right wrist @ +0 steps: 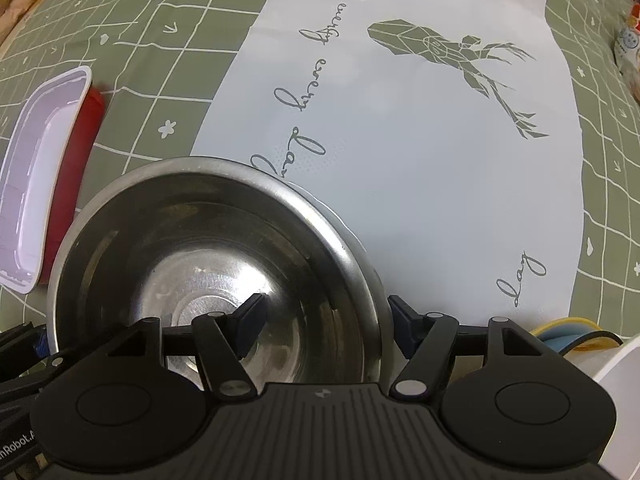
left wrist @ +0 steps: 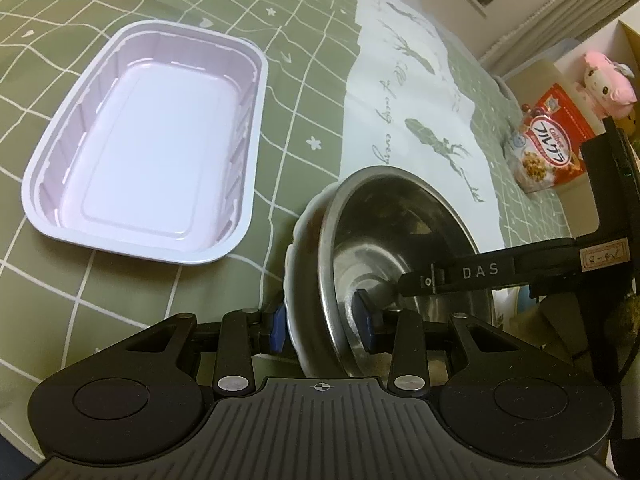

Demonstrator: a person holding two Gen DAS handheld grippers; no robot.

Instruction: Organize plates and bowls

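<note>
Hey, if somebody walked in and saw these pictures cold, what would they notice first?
Probably the shiny steel bowl nested in a white bowl, with the left gripper clamped over both rims at the near edge. The right gripper straddles the steel rim with its pads apart from it. To the left on the green grid tablecloth lies an empty pale rectangular tray.

A green grid tablecloth [left wrist: 304,80] covers the table, with a white deer-print cloth [right wrist: 420,168] laid across it. Far right, a red cereal bag [left wrist: 550,144] stands near a pink plush toy [left wrist: 608,84] by the wall
</note>
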